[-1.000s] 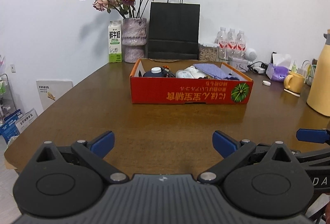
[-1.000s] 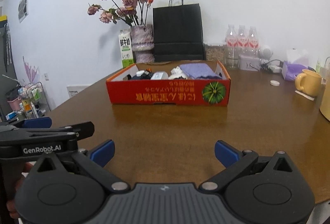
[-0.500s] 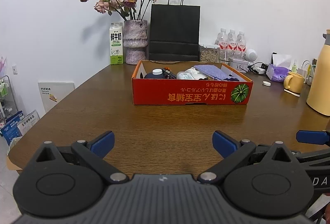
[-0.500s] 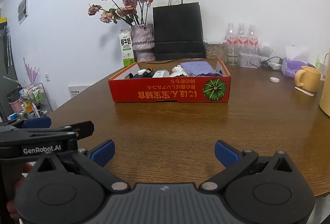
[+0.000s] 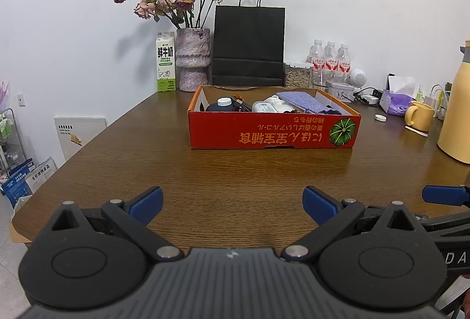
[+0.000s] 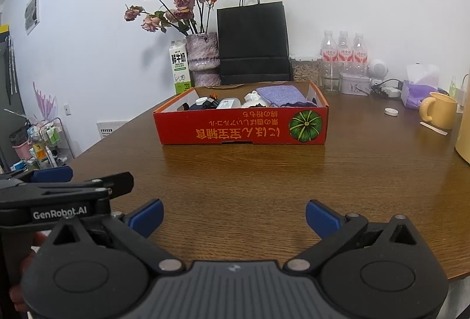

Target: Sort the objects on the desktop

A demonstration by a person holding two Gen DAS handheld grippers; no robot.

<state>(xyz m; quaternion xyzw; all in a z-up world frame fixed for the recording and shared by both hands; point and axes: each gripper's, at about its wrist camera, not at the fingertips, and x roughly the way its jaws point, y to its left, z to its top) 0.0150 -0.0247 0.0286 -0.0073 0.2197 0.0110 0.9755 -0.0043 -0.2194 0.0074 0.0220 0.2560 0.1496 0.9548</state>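
We judge the sort near done or not begun: objs – dark bottle (image 5: pixel 218 106), purple cloth (image 5: pixel 302 102), white bits – sit in the red box (image 5: pixel 273 136) mid-desk (image 5: pixel 235 172); bare wood in front. Left hand-held gripper (image 5: pixel 232 201) & right hand-held gripper (image 6: pixel 234 216) both spread wide, empty, well short of box. Readable: "GenRobot.AI" on the left one; milk carton (image 5: pixel 166 66) says "FRESH MILK"; box print upside down.

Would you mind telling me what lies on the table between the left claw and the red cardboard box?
Nothing: in the left wrist view, only bare wooden table separates the open left claw from the red cardboard box.
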